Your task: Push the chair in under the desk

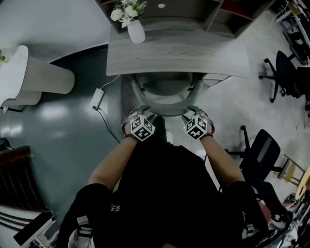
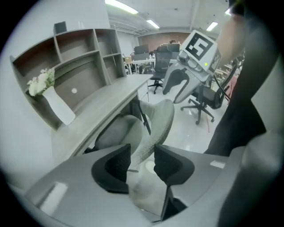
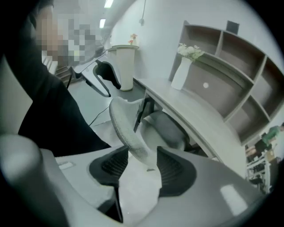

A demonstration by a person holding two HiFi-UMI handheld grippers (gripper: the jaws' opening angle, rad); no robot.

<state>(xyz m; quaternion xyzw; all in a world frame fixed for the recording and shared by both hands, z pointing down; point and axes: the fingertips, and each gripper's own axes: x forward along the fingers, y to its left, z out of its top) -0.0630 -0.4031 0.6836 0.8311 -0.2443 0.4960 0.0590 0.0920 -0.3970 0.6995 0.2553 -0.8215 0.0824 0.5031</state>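
Note:
A grey mesh chair (image 1: 164, 102) stands at the grey wooden desk (image 1: 193, 55), its seat (image 1: 164, 86) partly under the desktop. Its curved backrest rim faces me. My left gripper (image 1: 140, 111) clamps the left part of that rim, and my right gripper (image 1: 193, 112) clamps the right part. In the left gripper view the backrest (image 2: 157, 122) fills the gap between the black pads of the left gripper (image 2: 142, 162). The right gripper view shows the same: the backrest (image 3: 124, 122) sits between the pads of the right gripper (image 3: 142, 165).
A white vase of flowers (image 1: 135, 28) stands on the desk's left end, with a shelf unit (image 1: 213, 12) behind. A white round pedestal (image 1: 36, 75) is at the left. A power adapter (image 1: 97, 98) with its cable lies on the floor. Black office chairs (image 1: 283, 72) (image 1: 261, 152) stand at the right.

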